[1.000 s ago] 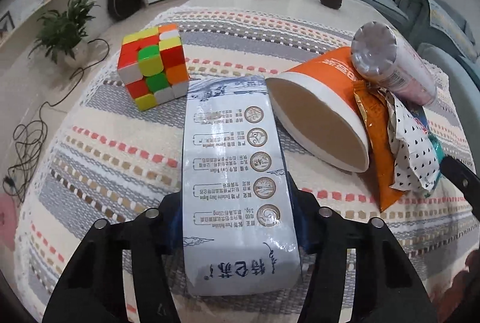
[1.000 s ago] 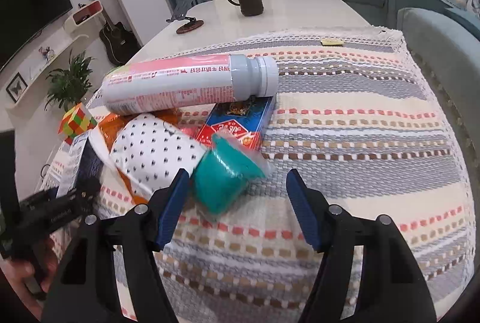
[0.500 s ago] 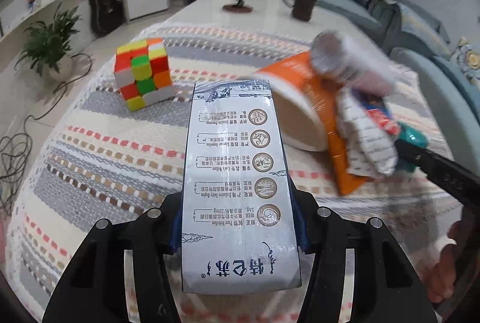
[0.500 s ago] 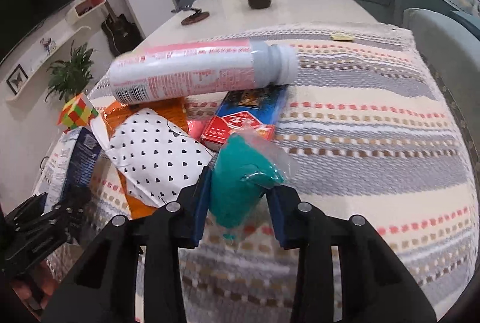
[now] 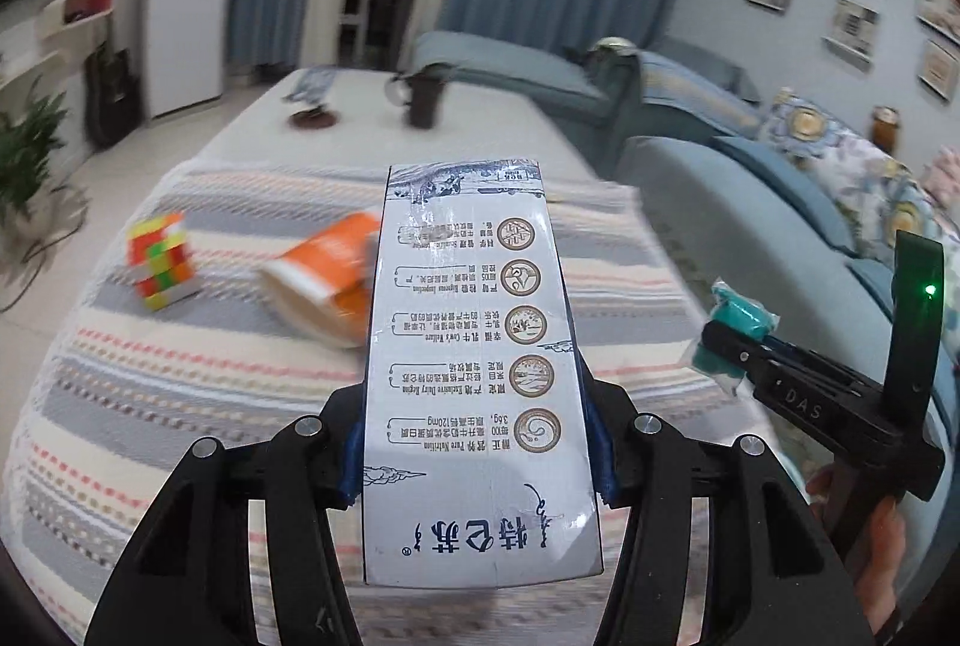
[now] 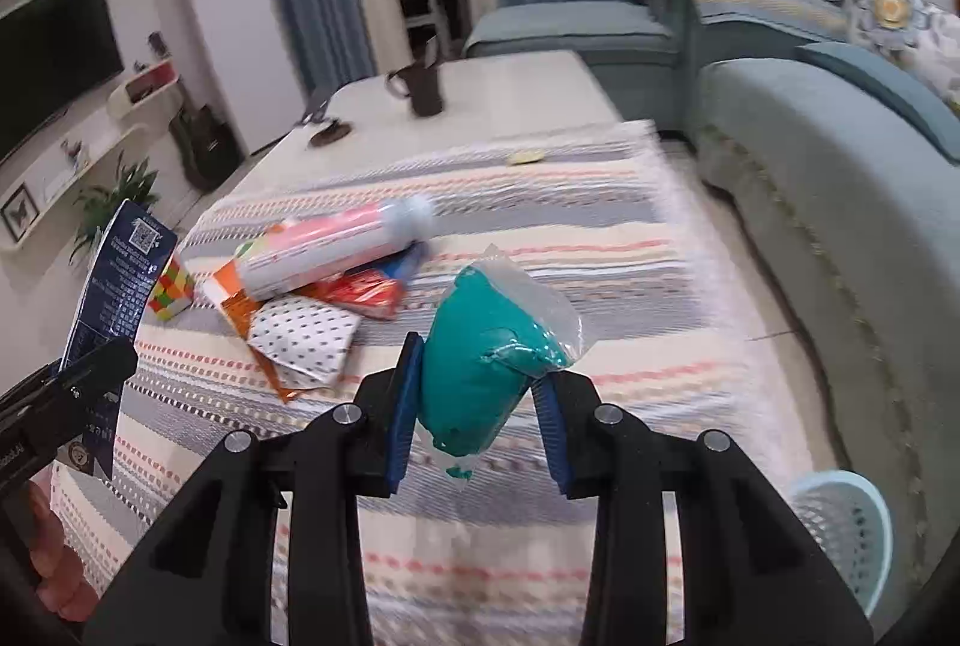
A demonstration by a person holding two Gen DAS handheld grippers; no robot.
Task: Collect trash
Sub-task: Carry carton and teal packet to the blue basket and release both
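My left gripper [image 5: 477,442] is shut on a white and blue milk carton [image 5: 474,346], held above the striped tablecloth [image 5: 180,394]. The right gripper [image 6: 477,406] is shut on a teal lump in a clear plastic bag [image 6: 486,352], also lifted off the cloth. From the left wrist view, the right gripper [image 5: 729,346] shows at the right with the teal bag [image 5: 741,316] in it. Left on the cloth are a pink bottle [image 6: 336,250], an orange paper cup [image 5: 324,280], a dotted white wrapper [image 6: 306,340] and a red and blue packet [image 6: 372,289].
A colourful puzzle cube [image 5: 161,262] stands on the cloth at the left. A dark mug [image 6: 423,88] and a small stand [image 6: 327,130] sit on the bare far end of the table. A pale blue mesh basket [image 6: 846,532] is on the floor at lower right, beside a blue sofa [image 6: 840,202].
The right gripper closed on the teal bag and lifted it off the cloth. The left gripper rose with the milk carton and swung right, so the trash pile now lies farther away.
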